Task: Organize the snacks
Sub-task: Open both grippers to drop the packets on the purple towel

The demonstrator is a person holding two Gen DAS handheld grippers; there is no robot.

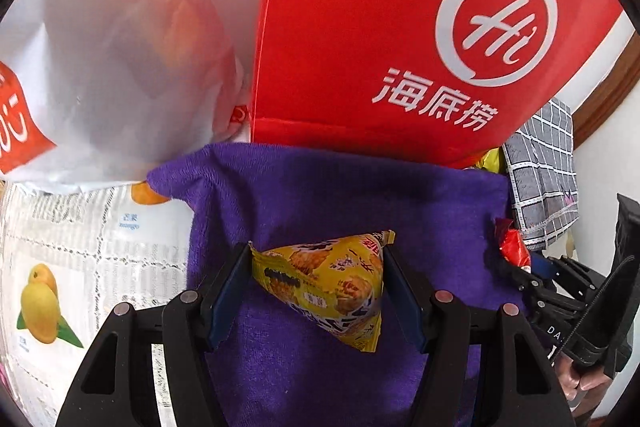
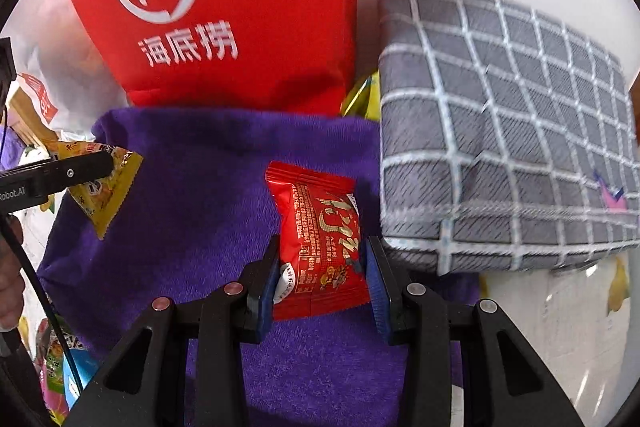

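Snacks in grip: two — left gripper [image 1: 316, 287] clamps one yellow packet [image 1: 332, 287], right gripper [image 2: 320, 279] one red packet [image 2: 320, 247] — one purple towel [image 2: 208, 187] beneath both.

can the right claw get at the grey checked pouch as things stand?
Probably not yet. The right claw is shut on the red snack packet, so it has no free jaws. The way itself looks clear: the grey checked pouch lies just beside it on the purple cloth, with nothing between.
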